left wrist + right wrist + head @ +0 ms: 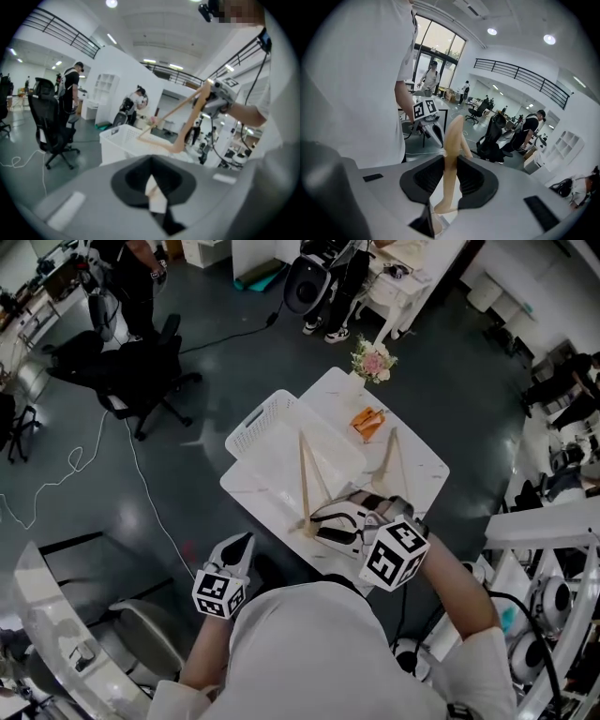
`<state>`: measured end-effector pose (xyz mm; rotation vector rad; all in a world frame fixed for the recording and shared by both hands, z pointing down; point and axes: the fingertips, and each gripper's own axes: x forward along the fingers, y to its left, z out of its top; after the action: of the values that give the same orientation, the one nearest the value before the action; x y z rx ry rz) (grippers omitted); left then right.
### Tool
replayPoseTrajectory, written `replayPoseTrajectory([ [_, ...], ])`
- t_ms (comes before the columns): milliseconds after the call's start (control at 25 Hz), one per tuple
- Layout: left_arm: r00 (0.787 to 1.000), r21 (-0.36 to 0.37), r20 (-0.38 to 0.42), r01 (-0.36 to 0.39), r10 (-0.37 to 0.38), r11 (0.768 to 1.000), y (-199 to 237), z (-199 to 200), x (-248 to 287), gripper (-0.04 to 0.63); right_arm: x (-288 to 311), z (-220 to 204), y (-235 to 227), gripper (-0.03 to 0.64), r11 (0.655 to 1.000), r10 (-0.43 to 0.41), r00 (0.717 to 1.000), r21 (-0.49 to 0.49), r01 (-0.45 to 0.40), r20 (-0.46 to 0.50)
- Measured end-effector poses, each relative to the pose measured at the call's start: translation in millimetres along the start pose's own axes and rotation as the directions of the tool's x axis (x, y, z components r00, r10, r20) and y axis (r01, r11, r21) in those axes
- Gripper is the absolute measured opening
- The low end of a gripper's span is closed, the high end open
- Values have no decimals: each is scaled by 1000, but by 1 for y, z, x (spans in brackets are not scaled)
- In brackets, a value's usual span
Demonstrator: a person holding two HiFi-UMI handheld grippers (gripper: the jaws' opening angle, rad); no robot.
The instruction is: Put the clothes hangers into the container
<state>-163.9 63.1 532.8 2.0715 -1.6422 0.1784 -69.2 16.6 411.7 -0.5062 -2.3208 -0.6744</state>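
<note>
My right gripper (321,521) is shut on a wooden clothes hanger (304,474) and holds it up over the near side of the white basket (251,429) on the white table (422,486). In the right gripper view the hanger (452,140) stands pinched between the jaws of that gripper (450,161). A second wooden hanger (392,457) lies on the table to the right. My left gripper (236,554) hangs off the table's near left edge, shut and empty. The left gripper view shows the held hanger (180,123) above the basket (119,140).
An orange item (367,421) and a small bunch of flowers (373,360) sit at the table's far end. A black office chair (131,371) and floor cables (141,484) lie to the left. Other people stand farther off. White equipment (548,596) crowds the right side.
</note>
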Motion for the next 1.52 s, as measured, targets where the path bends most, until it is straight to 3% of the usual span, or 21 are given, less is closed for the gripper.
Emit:
replayPoseTrajectory([
  [320, 1000, -15, -3, -28, 28, 999, 25, 0, -12, 0, 74, -8, -9, 81, 985, 156, 987, 87, -151, -49],
  [680, 999, -47, -6, -54, 54, 997, 50, -6, -22, 2, 132, -27, -56, 80, 931, 173, 985, 326, -163, 0],
  [1040, 998, -72, -30, -61, 59, 996, 68, -16, -27, 1, 199, -50, -68, 84, 883, 202, 979, 437, -168, -32],
  [1320, 997, -89, -45, -74, 70, 993, 82, -16, -36, 0, 236, -65, -78, 84, 844, 140, 990, 524, -113, -12],
  [1520, 995, -81, -62, -78, 74, 994, 89, -20, -38, 2, 249, -71, -93, 86, 849, 44, 999, 527, -37, -1],
])
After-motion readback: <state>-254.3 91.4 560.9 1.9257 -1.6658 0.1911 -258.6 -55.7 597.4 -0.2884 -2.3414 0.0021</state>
